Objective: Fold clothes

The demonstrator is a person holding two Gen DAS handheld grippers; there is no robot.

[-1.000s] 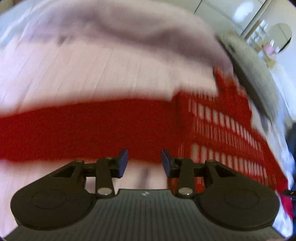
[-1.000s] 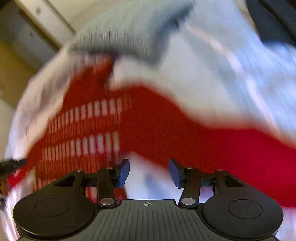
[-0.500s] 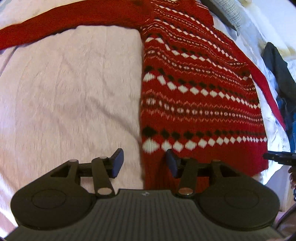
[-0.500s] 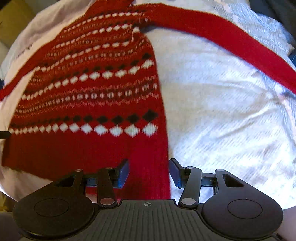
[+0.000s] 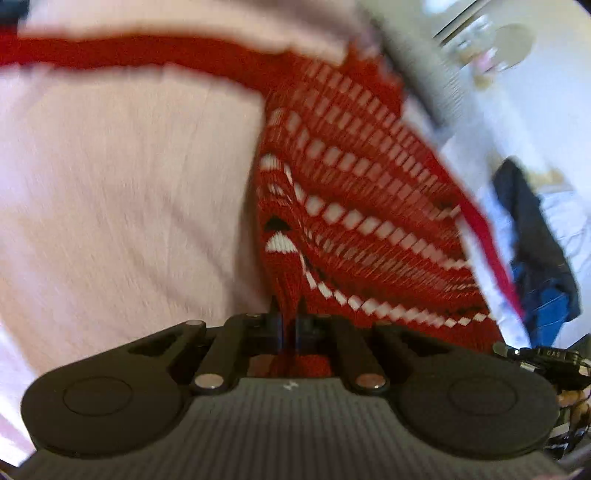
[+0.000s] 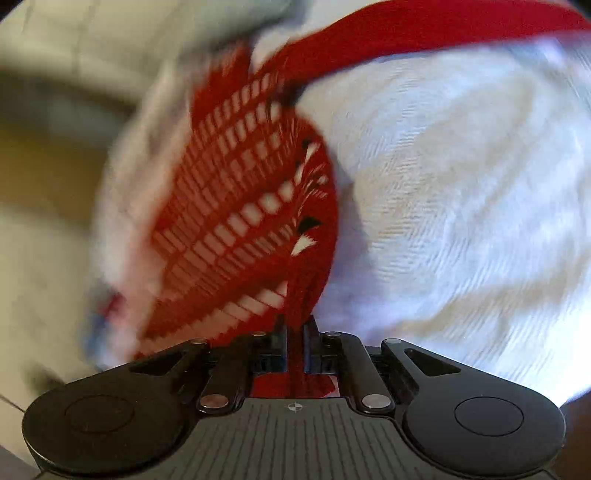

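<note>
Pinching the red sweater [image 5: 354, 206], only left view shows dark clothes [image 5: 532, 236] (blurred).

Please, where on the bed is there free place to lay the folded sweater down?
Bare bedcover lies left of the sweater, below its sleeve. In the right view, bare sheet lies right of the sweater, under the other sleeve. Crowded: dark clothes at the right edge.
</note>
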